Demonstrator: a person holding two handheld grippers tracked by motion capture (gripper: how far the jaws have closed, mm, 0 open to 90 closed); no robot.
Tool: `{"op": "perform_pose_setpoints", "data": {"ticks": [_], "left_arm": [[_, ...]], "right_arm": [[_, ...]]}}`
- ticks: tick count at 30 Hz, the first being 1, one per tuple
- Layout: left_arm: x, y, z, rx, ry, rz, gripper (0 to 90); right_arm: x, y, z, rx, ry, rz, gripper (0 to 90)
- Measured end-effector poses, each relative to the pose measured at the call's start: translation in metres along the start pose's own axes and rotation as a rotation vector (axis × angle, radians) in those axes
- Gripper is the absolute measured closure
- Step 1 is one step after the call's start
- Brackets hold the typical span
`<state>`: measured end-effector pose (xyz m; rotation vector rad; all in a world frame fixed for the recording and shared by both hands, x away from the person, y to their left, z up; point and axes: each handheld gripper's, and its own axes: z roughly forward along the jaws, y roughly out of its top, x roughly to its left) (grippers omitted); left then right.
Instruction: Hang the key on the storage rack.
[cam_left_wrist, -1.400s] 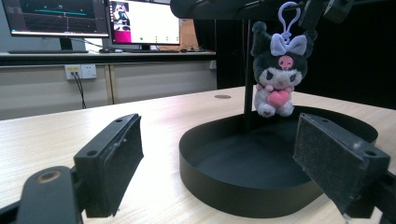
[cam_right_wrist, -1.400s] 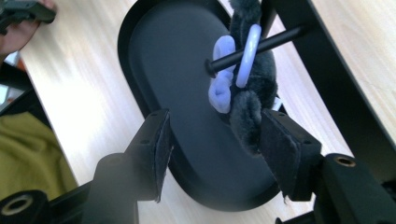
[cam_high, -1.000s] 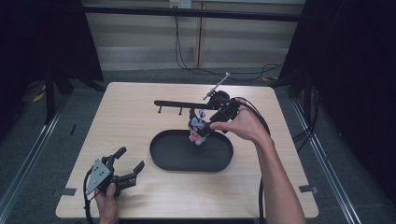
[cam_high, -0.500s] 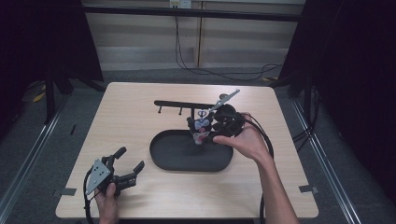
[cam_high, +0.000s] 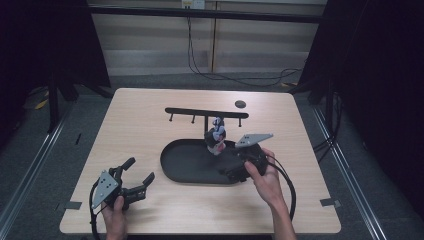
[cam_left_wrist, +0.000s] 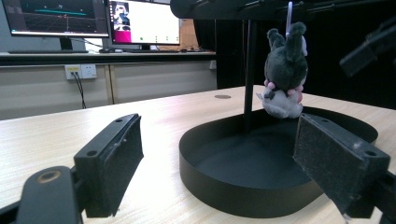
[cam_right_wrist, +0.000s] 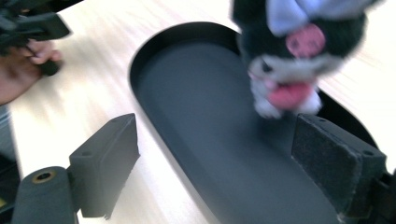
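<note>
Plush toy (cam_high: 216, 136) is hanging from the black rack (cam_high: 206, 112) over the oval tray (cam_high: 172, 165). I'm resting my left hand-held gripper (cam_high: 138, 177) wide open and empty on the surface (cam_high: 140, 120); my right hand-held gripper (cam_high: 231, 167), jaws just opening, is holding nothing.

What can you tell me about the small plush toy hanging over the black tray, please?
The plush toy is a small soft figure with dark grey fur, two upright ears, a pale belly and pink spots, and a pink mouth in the right gripper view. It hangs upright by a thin pale loop from the black rack, beside the rack's post and above the far part of the black tray. It appears to hang clear of the tray floor. Neither tool touches it; the right tool stands open just before it.
</note>
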<state>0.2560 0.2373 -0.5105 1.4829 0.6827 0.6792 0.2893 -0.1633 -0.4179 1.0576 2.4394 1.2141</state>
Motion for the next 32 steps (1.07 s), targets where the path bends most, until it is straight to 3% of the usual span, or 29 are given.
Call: {"op": "perform_pose_setpoints", "data": {"ticks": [1, 2, 3, 4, 5, 7, 8, 10, 13, 14, 15, 16, 18, 20, 22, 25, 26, 27, 32], "left_arm": [[0.0, 0.0, 0.0, -0.001, 0.0, -0.002, 15.3], [0.0, 0.0, 0.0, -0.001, 0.0, -0.002, 15.3], [0.0, 0.0, 0.0, -0.001, -0.001, -0.002, 15.3], [0.0, 0.0, 0.0, -0.001, -0.001, -0.002, 15.3], [0.0, 0.0, 0.0, 0.001, 0.0, 0.001, 15.3], [0.0, 0.0, 0.0, -0.002, 0.0, -0.001, 15.3], [0.0, 0.0, 0.0, -0.002, 0.0, -0.001, 15.3], [0.0, 0.0, 0.0, 0.0, 0.0, 0.0, 15.3], [0.0, 0.0, 0.0, 0.0, 0.0, 0.0, 15.3], [0.0, 0.0, 0.0, 0.0, 0.0, 0.0, 15.3], [0.0, 0.0, 0.0, 0.0, 0.0, 0.0, 15.3], [0.0, 0.0, 0.0, 0.0, 0.0, 0.0, 15.3], [0.0, 0.0, 0.0, 0.0, 0.0, 0.0, 15.3], [0.0, 0.0, 0.0, 0.0, 0.0, 0.0, 15.3], [0.0, 0.0, 0.0, 0.0, 0.0, 0.0, 15.3], [0.0, 0.0, 0.0, 0.002, -0.002, -0.001, 15.3], [0.0, 0.0, 0.0, 0.002, -0.002, -0.001, 15.3], [0.0, 0.0, 0.0, 0.002, -0.002, -0.004, 15.3], [0.0, 0.0, 0.0, 0.001, -0.002, -0.001, 15.3]], "right_arm": [[0.0, -0.007, 0.001, -0.02, -0.032, 0.002, 14.8], [0.0, -0.007, 0.001, -0.02, -0.032, 0.002, 14.8], [0.0, -0.021, 0.001, -0.075, -0.076, 0.009, 14.7], [0.0, -0.021, 0.001, -0.075, -0.076, 0.009, 14.7], [-0.001, -0.034, 0.0, -0.14, -0.102, 0.027, 14.7], [-0.001, -0.046, -0.001, -0.188, -0.16, 0.039, 14.7], [-0.001, -0.046, -0.001, -0.188, -0.16, 0.039, 14.7], [-0.001, -0.065, -0.002, -0.283, -0.228, 0.067, 15.1], [0.002, -0.08, 0.0, -0.355, -0.313, 0.056, 14.7], [0.002, -0.08, 0.0, -0.355, -0.313, 0.056, 14.7], [0.003, -0.089, 0.002, -0.417, -0.351, 0.056, 15.2], [0.003, -0.092, 0.003, -0.436, -0.357, 0.057, 15.1], [0.003, -0.095, 0.005, -0.447, -0.372, 0.052, 15.2], [0.006, -0.106, 0.009, -0.519, -0.433, 0.051, 15.2], [0.009, -0.112, 0.009, -0.585, -0.455, 0.048, 14.7], [0.008, -0.12, 0.003, -0.672, -0.449, 0.062, 14.3], [0.008, -0.12, 0.003, -0.672, -0.449, 0.062, 14.3], [0.009, -0.125, 0.0, -0.725, -0.45, 0.062, 14.0], [0.012, -0.126, 0.0, -0.739, -0.446, 0.021, 14.0]]}}
